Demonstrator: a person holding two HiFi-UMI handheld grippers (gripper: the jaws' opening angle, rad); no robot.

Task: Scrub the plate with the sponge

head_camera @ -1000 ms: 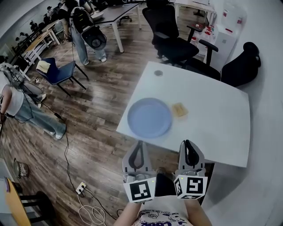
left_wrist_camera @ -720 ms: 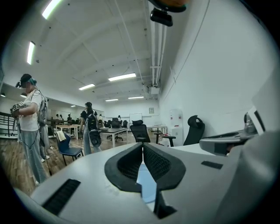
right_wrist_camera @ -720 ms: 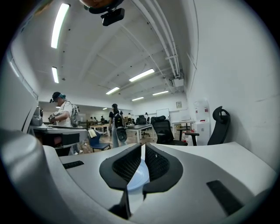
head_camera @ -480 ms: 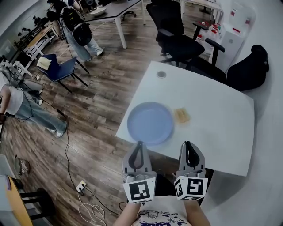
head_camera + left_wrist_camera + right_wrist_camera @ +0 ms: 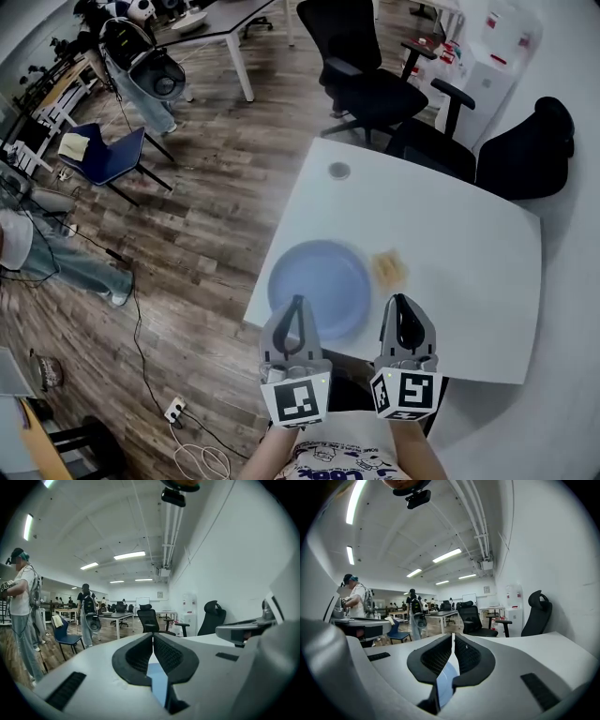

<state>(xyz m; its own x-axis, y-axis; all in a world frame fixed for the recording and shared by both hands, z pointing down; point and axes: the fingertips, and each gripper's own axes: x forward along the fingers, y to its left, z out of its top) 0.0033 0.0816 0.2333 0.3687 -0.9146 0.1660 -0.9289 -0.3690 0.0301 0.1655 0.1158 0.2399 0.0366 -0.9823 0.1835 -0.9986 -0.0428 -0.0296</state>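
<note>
Your left gripper (image 5: 298, 302) is closed: in the left gripper view the two black ribbed pads meet tip to tip with nothing between them. Your right gripper (image 5: 398, 300) is the same, pads pressed together and empty. You hold both low and close to your body, side by side and pointing forward, at the near edge of the white table (image 5: 469, 244). In the head view the left gripper's tip overlaps the near rim of the blue plate (image 5: 328, 277); I can't tell whether it touches. The right gripper's tip sits over bare tabletop just right of the plate. The plate lies flat near the table's near-left corner, its left rim close to the table edge. The sponge (image 5: 388, 269), small and tan, lies on the table just beside the plate's right rim and a little ahead of the right gripper; neither gripper is on it. A small round grey thing (image 5: 338, 170) sits near the far-left corner, too small to identify. Beyond the table stand two black office chairs (image 5: 361, 80), one at the far edge and one at the far-right corner. The floor is wood plank (image 5: 216, 197), with a blue chair (image 5: 103, 155) off to the left, a person with a backpack (image 5: 141, 61) farther back, and a power strip with cable (image 5: 173, 405) near your feet.
</note>
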